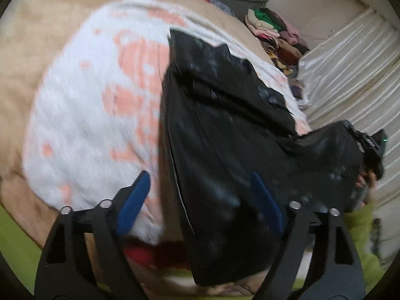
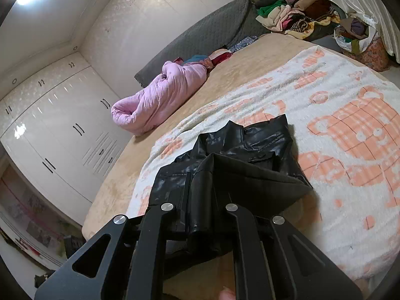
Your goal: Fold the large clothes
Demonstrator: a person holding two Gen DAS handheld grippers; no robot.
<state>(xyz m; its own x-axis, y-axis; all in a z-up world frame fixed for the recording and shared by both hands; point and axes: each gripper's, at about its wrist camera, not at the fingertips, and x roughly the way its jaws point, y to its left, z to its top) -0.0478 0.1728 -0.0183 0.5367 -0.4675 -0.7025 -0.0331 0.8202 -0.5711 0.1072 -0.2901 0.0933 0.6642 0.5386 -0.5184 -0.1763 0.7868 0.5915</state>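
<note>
A shiny black garment [image 1: 225, 150] lies on a white blanket with orange bears [image 1: 87, 115] spread on the bed. My left gripper [image 1: 200, 200] stands open just above it. One blue pad [image 1: 135, 200] hangs over the blanket, the other over the black cloth, and neither presses on it. At the right edge of the left wrist view, the garment's far end rises to my right gripper [image 1: 370, 150]. In the right wrist view the right gripper [image 2: 200, 200] is shut on a bunched fold of the black garment [image 2: 250, 150], which hides its fingertips.
A rolled pink quilt [image 2: 160, 100] lies by the grey headboard [image 2: 200, 35]. A heap of mixed clothes [image 2: 300, 12] sits in the far corner beside a pale curtain [image 1: 350, 62]. White wardrobes [image 2: 62, 130] line the wall. A green sleeve [image 1: 362, 225] shows low on the right.
</note>
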